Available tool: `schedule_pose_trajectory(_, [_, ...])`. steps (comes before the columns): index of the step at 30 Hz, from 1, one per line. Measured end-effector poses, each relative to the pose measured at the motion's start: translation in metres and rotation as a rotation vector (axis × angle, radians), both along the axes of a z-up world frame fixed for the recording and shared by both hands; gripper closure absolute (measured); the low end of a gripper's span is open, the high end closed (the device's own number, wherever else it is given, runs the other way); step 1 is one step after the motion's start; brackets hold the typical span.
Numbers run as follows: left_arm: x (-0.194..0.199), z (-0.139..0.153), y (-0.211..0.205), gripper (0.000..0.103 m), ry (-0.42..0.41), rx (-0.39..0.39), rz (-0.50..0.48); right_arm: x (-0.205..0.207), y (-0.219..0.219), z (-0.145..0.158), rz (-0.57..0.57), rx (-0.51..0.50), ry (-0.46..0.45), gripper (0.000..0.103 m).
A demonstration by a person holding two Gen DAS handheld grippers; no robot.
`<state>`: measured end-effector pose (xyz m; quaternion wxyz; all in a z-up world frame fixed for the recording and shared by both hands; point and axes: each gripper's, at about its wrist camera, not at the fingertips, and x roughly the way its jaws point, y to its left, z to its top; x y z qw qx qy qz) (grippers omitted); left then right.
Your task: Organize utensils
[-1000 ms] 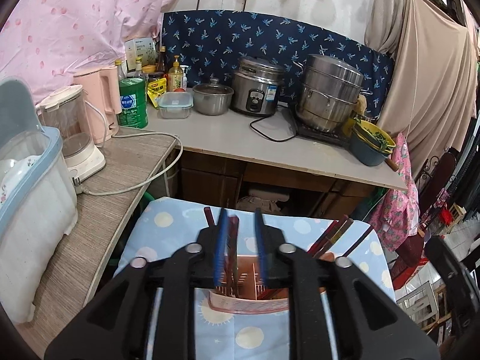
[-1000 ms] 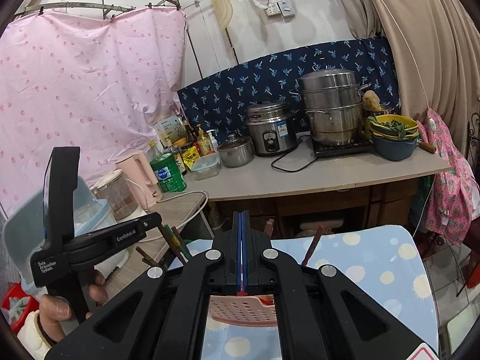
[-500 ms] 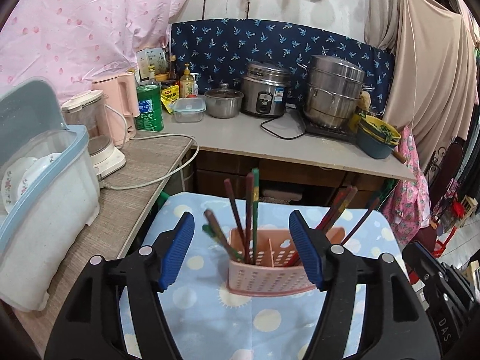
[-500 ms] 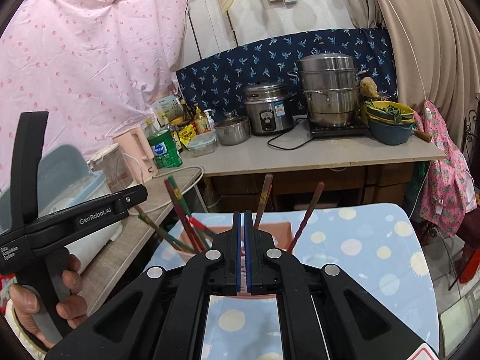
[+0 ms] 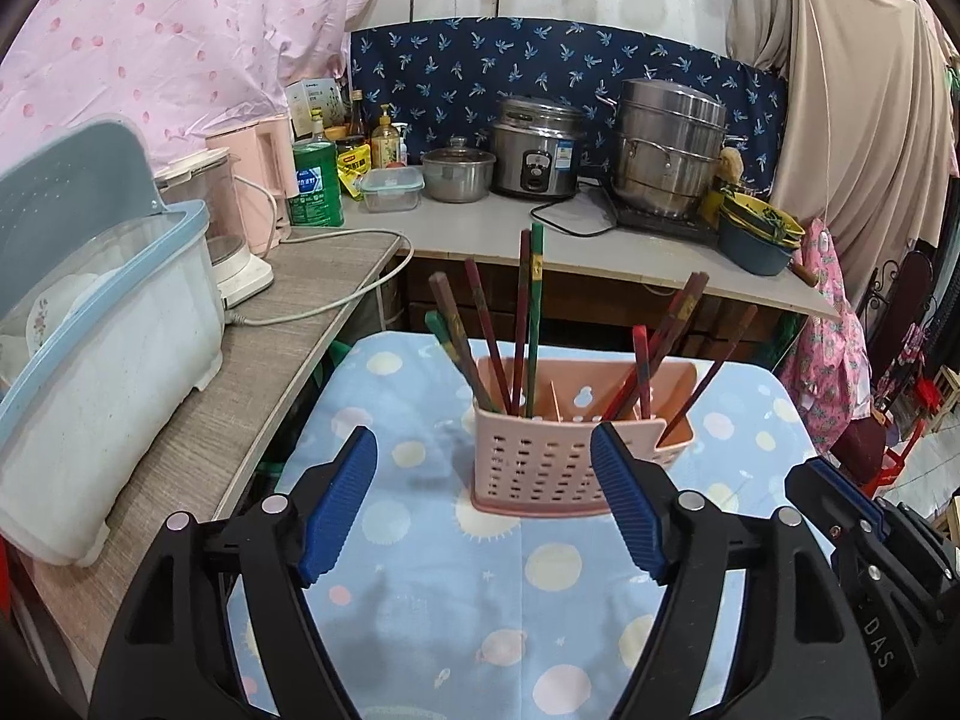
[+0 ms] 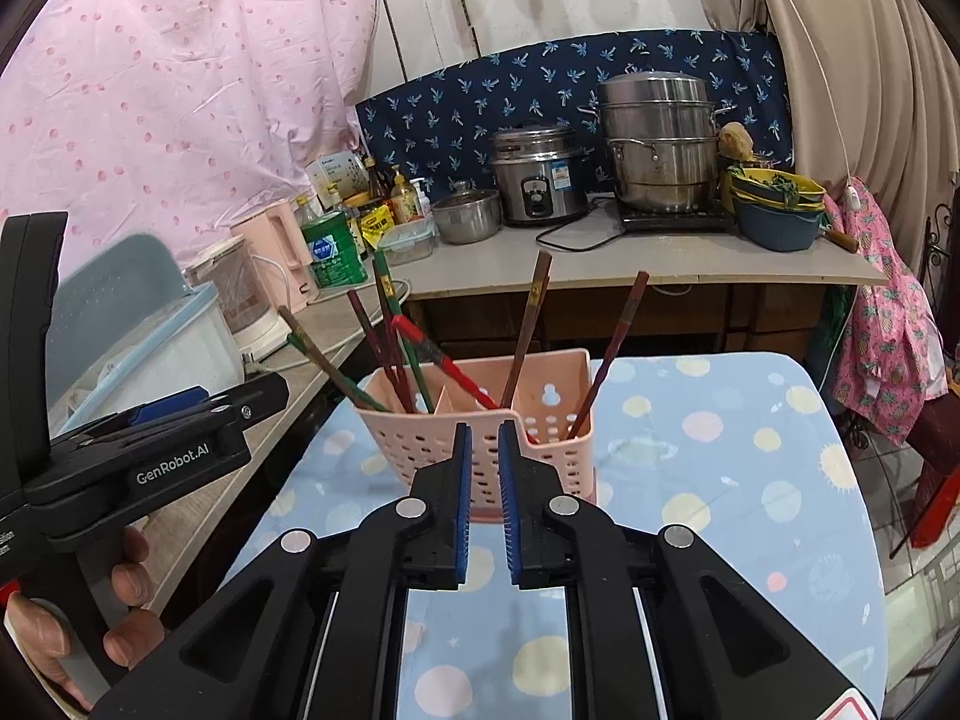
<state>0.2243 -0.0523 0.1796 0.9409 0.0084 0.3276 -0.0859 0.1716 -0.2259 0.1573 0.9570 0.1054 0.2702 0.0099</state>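
While its jaws are opening, the left gripper point(image 5: 483, 498) stands wide with nothing between the blue pads point(image 5: 339, 501), hovering just short of the pink utensil holder point(image 5: 552, 462). The right gripper point(image 6: 481, 495) shows only a narrow gap that is also opening, and it too holds nothing; the holder's front wall is seen beyond its tips, apart from them.

Further out, the holder stands upright on the small table with the blue spotted cloth point(image 5: 420, 600), divided into compartments. A bunch of chopsticks point(image 5: 522, 324) leans in the left compartment, and a second bunch point(image 5: 666, 336) fans out of the right one, red, brown and green mixed together.

Each chopstick is probably light, stiff and smooth, so it may slip or swivel between ribbed pads; the safest hold looks to be on the upper shaft, well above the rim, with the pads square across it. The perforated plastic holder seems light as well and could tip or slide on the cloth if a stick drags against its wall, so steadying its rim might help.

Behind the table a counter point(image 5: 540, 234) carries pots and bottles.
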Motion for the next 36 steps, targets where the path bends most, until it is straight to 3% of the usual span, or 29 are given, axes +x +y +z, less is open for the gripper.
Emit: schedule_pose_trajectory(36, [-0.043,-0.047,0.009,0.009,0.061,0.068,0.046,-0.037,0.01,-0.039,-0.033,-0.054,0.082,0.033])
